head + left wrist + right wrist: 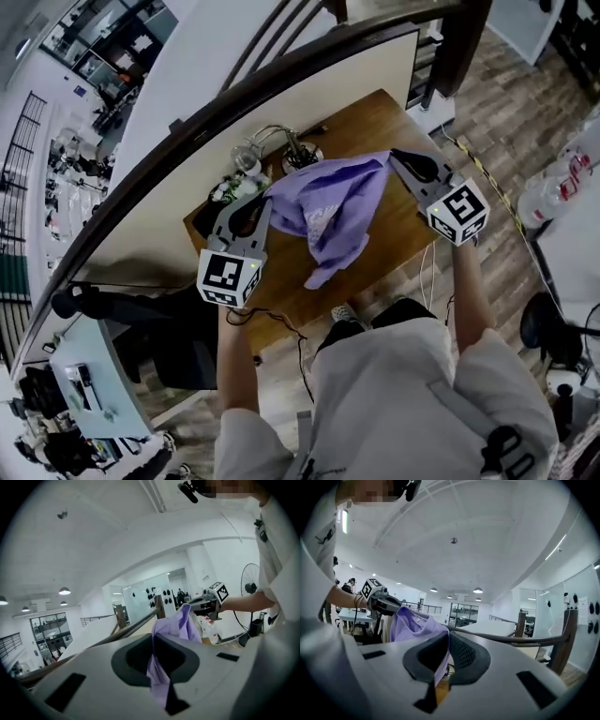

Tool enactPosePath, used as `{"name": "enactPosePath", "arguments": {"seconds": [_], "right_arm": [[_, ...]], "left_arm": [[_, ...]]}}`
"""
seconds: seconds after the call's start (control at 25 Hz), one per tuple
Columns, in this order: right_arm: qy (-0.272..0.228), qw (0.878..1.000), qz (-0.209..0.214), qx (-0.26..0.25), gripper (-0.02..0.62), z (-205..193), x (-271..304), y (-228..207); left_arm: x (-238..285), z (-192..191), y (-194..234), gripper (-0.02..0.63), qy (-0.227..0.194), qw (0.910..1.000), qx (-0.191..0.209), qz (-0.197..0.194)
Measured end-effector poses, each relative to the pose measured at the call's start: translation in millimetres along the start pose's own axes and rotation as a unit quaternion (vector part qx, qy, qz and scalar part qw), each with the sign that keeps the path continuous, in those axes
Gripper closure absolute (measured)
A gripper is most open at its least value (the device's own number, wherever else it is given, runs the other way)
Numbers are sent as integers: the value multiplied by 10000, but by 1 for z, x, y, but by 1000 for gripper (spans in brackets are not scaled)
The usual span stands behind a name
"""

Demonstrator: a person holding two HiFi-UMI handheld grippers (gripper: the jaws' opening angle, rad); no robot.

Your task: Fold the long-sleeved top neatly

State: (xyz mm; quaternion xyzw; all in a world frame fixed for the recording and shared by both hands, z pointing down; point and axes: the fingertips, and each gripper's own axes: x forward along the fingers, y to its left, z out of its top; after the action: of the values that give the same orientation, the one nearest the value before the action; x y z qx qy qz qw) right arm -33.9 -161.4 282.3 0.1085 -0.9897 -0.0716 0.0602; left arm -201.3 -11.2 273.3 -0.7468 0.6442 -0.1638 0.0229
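Top (328,211), lilac, hung in the air above the desk (380,117), spread between the left tongs (264,201) and the right tongs (395,156). Each pair was clamped on a thin pinch of fabric at the upper edge. The lower part drooped in a bunch, with a sleeve (323,274) trailing toward the desk's near edge. Judged risks: a shake could pull cloth out of either narrow pinch and drop a corner. The dangling end could sweep the clutter (246,173) at the desk's far-left edge. An uneven hold could lay the garment down creased.

Top (328,208) above table (377,124) (roughly centred)
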Motion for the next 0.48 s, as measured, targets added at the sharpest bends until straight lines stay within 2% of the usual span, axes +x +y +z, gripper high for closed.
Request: {"name": "enactPosePath", "arguments": {"seconds": [0.24,0.48], "right_arm": [[-425,9965,574,-444,575,51,-2,1],[-815,9859,1124,-937,575,92,-18,4]], "left_arm": [[-39,56,-9,569,-335,9956,289,820],[-71,96,-32,569,-539,9851,489,1558]]}}
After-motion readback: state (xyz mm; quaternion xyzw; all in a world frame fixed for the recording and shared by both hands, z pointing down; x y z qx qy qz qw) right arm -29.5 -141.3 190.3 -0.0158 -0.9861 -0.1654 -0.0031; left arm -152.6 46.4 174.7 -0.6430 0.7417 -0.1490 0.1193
